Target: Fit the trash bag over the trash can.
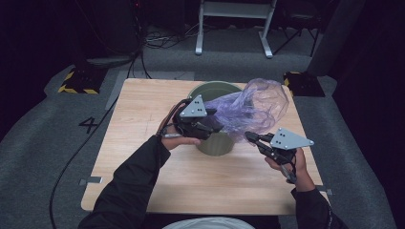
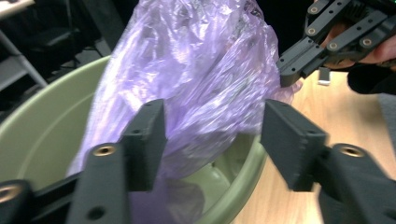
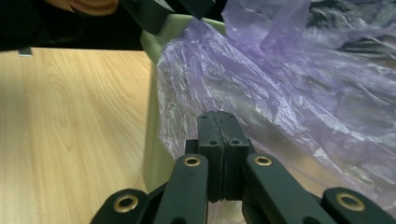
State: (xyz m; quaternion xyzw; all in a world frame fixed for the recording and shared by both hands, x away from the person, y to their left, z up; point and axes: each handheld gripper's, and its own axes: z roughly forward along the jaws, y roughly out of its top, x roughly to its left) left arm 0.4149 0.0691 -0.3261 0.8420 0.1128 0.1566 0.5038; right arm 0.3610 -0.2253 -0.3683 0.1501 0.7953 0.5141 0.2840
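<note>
Purple, see-through plastic film makes up the bin liner [image 1: 250, 107] we are working with; it billows half in and half out of an olive-green plastic bin [image 1: 217, 143] standing upright near the middle of a pale wooden table [image 1: 143, 157]. We judge the bag to be almost weightless, limp and crinkly, slippery between hard pads, and easy to tear if it is tugged against the bin's rim. It holds no shape of its own, so the best hold is on a gathered fold at its open edge rather than on the ballooning middle.

Our right gripper [image 1: 251, 137] is pinched fully together, and in the right gripper view a fold of the film seems to be caught between its pads, beside the bin's outer wall. Our left gripper [image 1: 210, 125] hangs over the bin's near rim with its jaws parted about halfway; in the left gripper view the liner [image 2: 205, 79] lies between them, untouched by either pad [image 2: 289, 140]. Beyond the table lie grey carpet and dark cables.
</note>
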